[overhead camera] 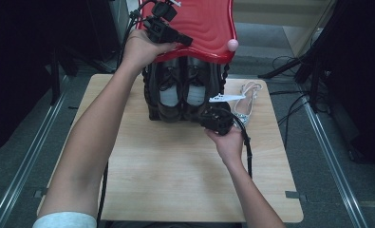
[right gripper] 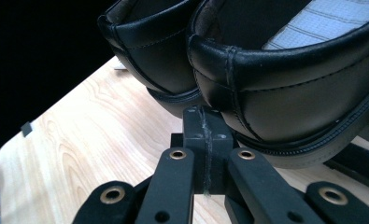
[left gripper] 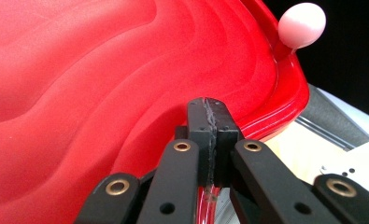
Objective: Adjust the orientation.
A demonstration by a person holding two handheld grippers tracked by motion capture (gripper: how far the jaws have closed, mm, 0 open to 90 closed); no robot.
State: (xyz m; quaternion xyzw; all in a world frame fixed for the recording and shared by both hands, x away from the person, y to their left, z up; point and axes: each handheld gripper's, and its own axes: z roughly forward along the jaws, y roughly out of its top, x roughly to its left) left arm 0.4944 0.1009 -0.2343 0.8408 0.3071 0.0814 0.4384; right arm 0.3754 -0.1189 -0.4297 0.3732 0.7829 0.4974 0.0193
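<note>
My left gripper (overhead camera: 168,32) is closed tight on the front rim of the red lid (overhead camera: 209,23), its pads (left gripper: 209,123) pinched together over the thin glossy edge, and I hold that lid lifted and tilted above the dark basket (overhead camera: 152,92) where the pair of black shoes (overhead camera: 182,90) stands heel-up. My right gripper (overhead camera: 217,118) is closed too, jaws pressed flat together with nothing between them, its tip just at the heel of the nearer shoe (right gripper: 285,98), low over the wooden table (overhead camera: 175,166). To do this step well I should keep the lid steady and high enough that the shoes stay free — the rim is thin and slick, so any twist of my wrist could let it slip. The right jaws must open before they can take a heel. My left forearm reaches long across the table, hand raised; my right hand sits low, wrist bent inward — a white sandal (overhead camera: 247,102) lies just beyond it
</note>
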